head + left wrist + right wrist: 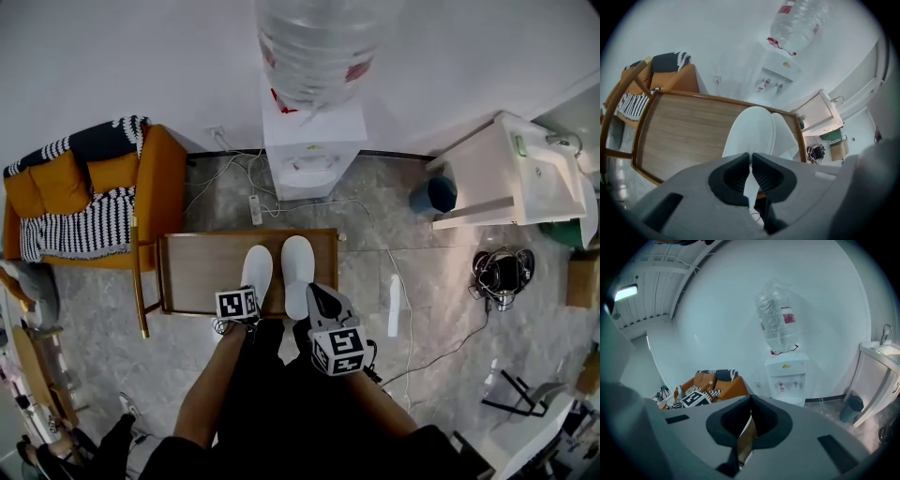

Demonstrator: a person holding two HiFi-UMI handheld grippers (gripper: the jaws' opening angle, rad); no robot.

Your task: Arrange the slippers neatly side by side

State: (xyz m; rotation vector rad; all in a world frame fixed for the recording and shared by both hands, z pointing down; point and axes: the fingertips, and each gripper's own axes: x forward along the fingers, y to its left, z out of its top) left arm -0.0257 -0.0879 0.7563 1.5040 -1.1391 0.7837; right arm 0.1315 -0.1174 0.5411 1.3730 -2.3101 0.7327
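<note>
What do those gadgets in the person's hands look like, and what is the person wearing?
The left gripper and right gripper each have a smooth grey plastic body ending in two black, curved pads, ribbed on the inner faces. Each carries a white cube printed with black square markers. The person wears dark clothes, and no sleeves cover the forearms.

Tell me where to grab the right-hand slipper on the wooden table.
Take the right-hand slipper by its thin near end, coming from the person's side: it lies flat, pointing away, that end nearest the right gripper; the other slipper crowds its left side.
</note>
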